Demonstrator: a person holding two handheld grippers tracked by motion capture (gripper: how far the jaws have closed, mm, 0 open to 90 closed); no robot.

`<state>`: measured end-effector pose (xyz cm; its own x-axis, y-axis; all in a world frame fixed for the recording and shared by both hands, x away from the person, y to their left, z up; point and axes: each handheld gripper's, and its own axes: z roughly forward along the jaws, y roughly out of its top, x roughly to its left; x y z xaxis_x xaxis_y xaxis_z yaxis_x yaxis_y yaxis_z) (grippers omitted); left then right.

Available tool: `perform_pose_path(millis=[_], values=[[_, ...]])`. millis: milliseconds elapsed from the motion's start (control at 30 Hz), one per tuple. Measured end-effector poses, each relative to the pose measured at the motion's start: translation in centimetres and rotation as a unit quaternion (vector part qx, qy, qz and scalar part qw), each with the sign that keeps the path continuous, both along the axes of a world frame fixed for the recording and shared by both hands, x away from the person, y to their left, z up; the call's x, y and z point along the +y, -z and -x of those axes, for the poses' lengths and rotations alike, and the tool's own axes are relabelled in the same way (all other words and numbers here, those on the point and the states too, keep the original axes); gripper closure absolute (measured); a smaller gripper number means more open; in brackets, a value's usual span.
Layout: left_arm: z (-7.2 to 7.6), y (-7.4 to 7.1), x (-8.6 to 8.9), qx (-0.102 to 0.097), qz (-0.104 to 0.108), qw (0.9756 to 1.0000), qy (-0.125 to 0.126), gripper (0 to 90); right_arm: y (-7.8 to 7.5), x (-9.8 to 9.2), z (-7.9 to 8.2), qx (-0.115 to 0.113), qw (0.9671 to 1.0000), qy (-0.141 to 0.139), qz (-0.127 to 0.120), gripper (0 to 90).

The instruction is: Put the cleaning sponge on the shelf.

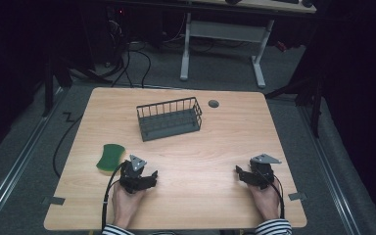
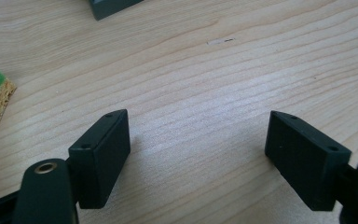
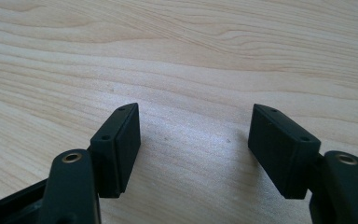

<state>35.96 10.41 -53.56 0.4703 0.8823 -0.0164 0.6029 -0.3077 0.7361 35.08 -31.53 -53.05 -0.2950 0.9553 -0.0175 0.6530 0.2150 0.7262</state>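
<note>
Dark surroundings are framing the light wooden table (image 1: 215, 147), with a white-legged desk (image 1: 223, 44) standing beyond its far edge. Near the far centre, a dark grey wire basket (image 1: 169, 118) is sitting upright, with a small grey round disc (image 1: 213, 103) just to its right. Toward the near left, a green-topped yellow sponge (image 1: 110, 158) is lying flat, just beside the left gripper (image 1: 144, 176). Both the left gripper (image 2: 198, 149) and the right gripper (image 3: 193, 149) are resting at the near edge, jaws spread wide and holding nothing. Striped sleeves (image 1: 273, 227) are showing at the near edge.
</note>
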Motion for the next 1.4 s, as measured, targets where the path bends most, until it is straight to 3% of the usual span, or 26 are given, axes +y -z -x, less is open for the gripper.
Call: perform_pose_path(millis=[233,500,633,700,800,1000,1233,1400], values=[[0.0,0.0,0.0,-0.003,0.001,1.0,-0.005,26.2,-0.2,0.2,-0.2,0.01,0.9999,0.0,-0.001,38.1],[-0.1,-0.6,0.8,0.0,0.01,0.9998,-0.014,28.6,-1.2,0.2,-0.3,0.018,0.9984,-0.024,-0.048,42.9],[-0.2,-1.4,1.5,0.008,0.049,0.9987,-0.011,32.4,-2.5,0.7,-0.9,0.007,0.9984,-0.033,-0.046,42.5],[-0.3,-1.9,1.7,0.01,0.051,0.9986,-0.007,32.9,-3.1,1.1,-1.7,0.006,0.998,-0.038,-0.05,42.6],[-0.5,-2.8,2.0,0.016,0.071,0.9973,-0.008,32.8,-3.6,1.5,-2.4,0.004,0.9973,-0.045,-0.058,43.3],[-1.2,-5.3,2.3,0.011,0.083,0.9965,-0.001,32.9,-4.5,3.2,-4.6,0.002,0.994,-0.073,-0.082,47.4],[-2.8,-7.5,2.8,0.008,0.069,0.9975,-0.009,33.3,-5.3,4.9,-7.0,0.001,0.9908,-0.094,-0.097,51.4],[-4.1,-8.9,3.4,0.013,0.071,0.9972,-0.015,34.0,-6.4,5.9,-8.6,0.002,0.989,-0.104,-0.105,54.7]])
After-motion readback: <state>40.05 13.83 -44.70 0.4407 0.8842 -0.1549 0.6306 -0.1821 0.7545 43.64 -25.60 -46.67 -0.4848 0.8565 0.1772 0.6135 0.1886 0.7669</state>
